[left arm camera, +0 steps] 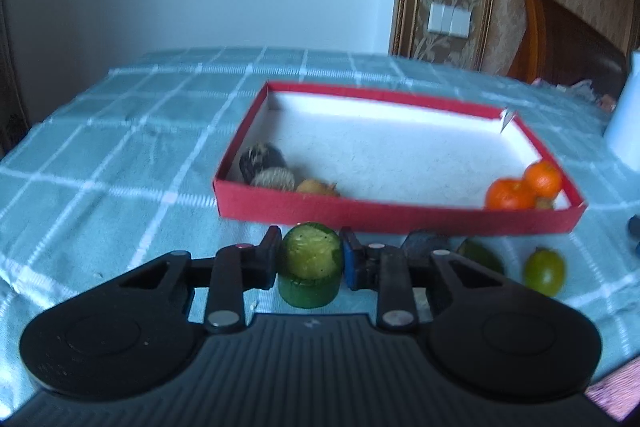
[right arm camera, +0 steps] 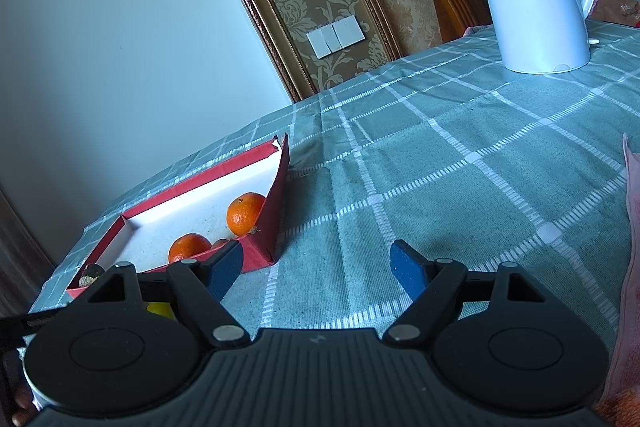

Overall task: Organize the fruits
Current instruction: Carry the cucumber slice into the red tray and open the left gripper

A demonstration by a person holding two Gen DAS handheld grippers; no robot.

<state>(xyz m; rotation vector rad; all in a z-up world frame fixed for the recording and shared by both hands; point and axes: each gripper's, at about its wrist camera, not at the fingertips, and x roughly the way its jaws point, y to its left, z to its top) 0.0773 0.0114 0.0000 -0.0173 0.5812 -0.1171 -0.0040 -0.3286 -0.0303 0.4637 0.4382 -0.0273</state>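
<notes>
Teal white-checked tablecloth (right arm camera: pixel 460 163) beneath shallow red cardboard tray (left arm camera: pixel 400 217), damask-papered wall behind; left gripper (left arm camera: pixel 310 259) clamps green cut cucumber chunk (left arm camera: pixel 311 255); right gripper (right arm camera: pixel 316 267) gapes empty.

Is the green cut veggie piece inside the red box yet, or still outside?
Outside. The green cut piece sits on the tablecloth in front of the red box, pinched in the left gripper.

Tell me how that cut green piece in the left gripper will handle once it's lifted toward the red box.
The cut green piece looks like a short cylinder clamped by the left gripper; it probably holds firm. Its pale cut face looks moist, so it may slip. Set on its curved side, it could roll.
</notes>
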